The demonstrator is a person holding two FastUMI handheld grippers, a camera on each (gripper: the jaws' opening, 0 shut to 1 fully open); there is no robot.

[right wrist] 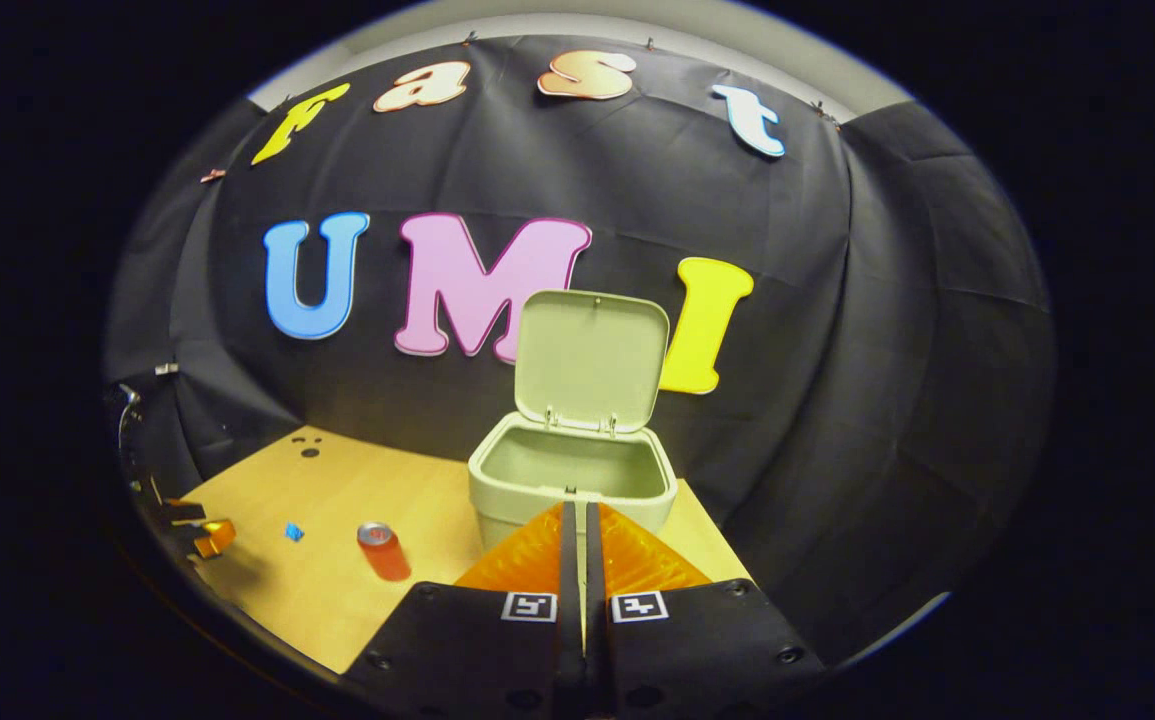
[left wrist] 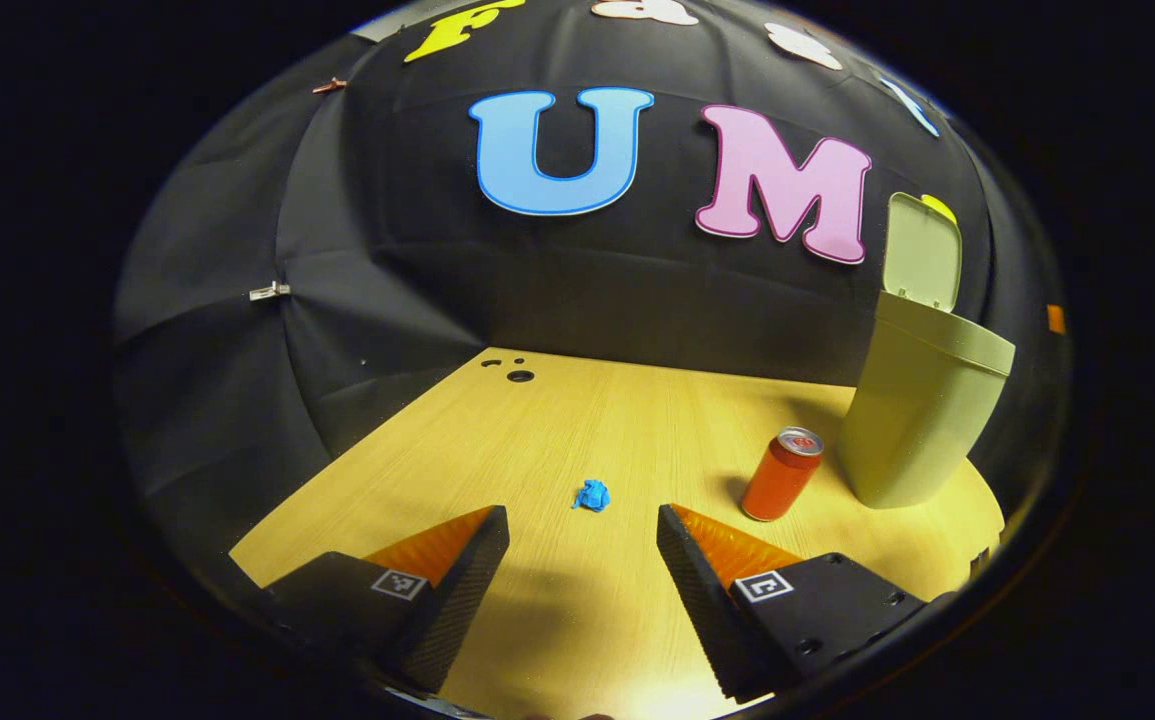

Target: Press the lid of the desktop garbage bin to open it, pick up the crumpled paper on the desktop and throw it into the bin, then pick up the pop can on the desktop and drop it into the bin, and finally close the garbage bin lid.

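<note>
In the left gripper view, the left gripper [left wrist: 583, 545] is held low over the bench [left wrist: 537, 430] with its jaws spread wide and nothing between them. The crumpled paper [left wrist: 592, 495] lies straight ahead, just beyond the fingertips and centred on the gap, so a short forward reach is judged enough. It is a small wad with no clear long axis. The pop can [left wrist: 782, 474] stands upright further to the right, just beside the garbage bin [left wrist: 922, 410], whose lid [left wrist: 922, 250] is raised.

In the right gripper view, the right gripper [right wrist: 577, 530] is seen with jaws pressed together, empty, right before the open bin's front rim. The paper and can lie well off to the left, nearer the left gripper. The bench is bare pale wood, enclosed by black cloth [right wrist: 837, 350].
</note>
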